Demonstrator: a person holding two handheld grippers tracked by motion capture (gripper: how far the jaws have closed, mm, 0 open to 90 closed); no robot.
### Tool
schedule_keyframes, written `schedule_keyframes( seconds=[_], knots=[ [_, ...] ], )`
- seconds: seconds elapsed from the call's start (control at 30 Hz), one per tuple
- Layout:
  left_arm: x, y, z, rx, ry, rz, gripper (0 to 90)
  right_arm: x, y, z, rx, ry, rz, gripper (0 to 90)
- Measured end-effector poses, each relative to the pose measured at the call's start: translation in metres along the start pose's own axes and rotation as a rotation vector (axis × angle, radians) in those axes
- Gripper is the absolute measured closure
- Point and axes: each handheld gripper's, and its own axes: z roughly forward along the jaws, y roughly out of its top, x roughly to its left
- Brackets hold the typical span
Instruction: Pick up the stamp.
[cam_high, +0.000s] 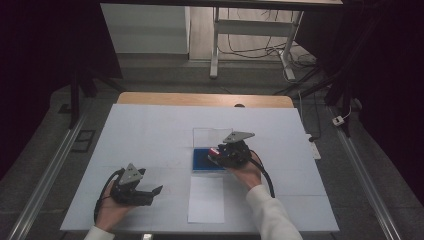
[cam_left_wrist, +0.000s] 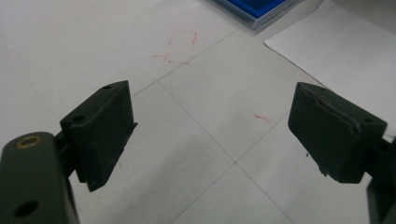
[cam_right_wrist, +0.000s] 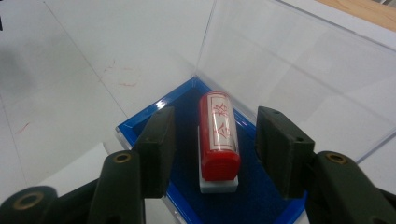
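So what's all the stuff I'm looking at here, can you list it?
Stamp: one, red, lying in the blue case between the right gripper's jaws, not yet gripped.
Case: one, blue-lined, clear lid standing open, middle of the table.
Paper sheet: one, white, just in front of the case.
Table: one, white-covered, faint red marks.
Desk frame: one, white, on the floor beyond.
Left gripper: one, black, open, near-left of the table.
Right gripper: one, black, open, over the case.

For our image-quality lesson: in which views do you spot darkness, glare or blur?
High view: surroundings are dark, the white table brightly lit. Right gripper view: the clear lid shows faint reflections; the red stamp is sharp. Left gripper view: the near jaws look slightly soft.
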Motion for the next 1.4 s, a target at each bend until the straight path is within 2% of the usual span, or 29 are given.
schedule_keyframes(
  seconds=[0.3,0.5,0.7,1.1,1.2,1.4],
  knots=[
    [0.0009,-0.0005,-0.0003,-0.002,-0.001,0.0,14.6,-0.0001,0.0007,0.0064,0.012,-0.003,0.009,59.7],
    [0.0009,-0.0009,-0.0002,-0.002,-0.003,0.003,14.9,-0.0005,0.0013,0.008,0.021,-0.024,0.003,62.7],
    [0.0016,-0.0011,-0.001,-0.005,0.001,0.0,15.3,-0.0014,0.0016,0.0081,0.027,-0.015,0.003,68.4],
    [0.0021,-0.0015,-0.0009,-0.005,0.003,0.0,15.4,-0.0013,0.0027,0.0083,0.029,-0.015,0.001,69.9],
    [0.0027,-0.0022,-0.0012,-0.005,0.003,-0.003,15.4,-0.0025,0.0036,0.0074,0.025,0.004,0.004,70.0],
    [0.004,-0.0019,-0.001,-0.013,-0.006,-0.009,15.5,-0.0043,0.0047,0.0016,0.011,0.011,-0.004,70.0]
  ],
)
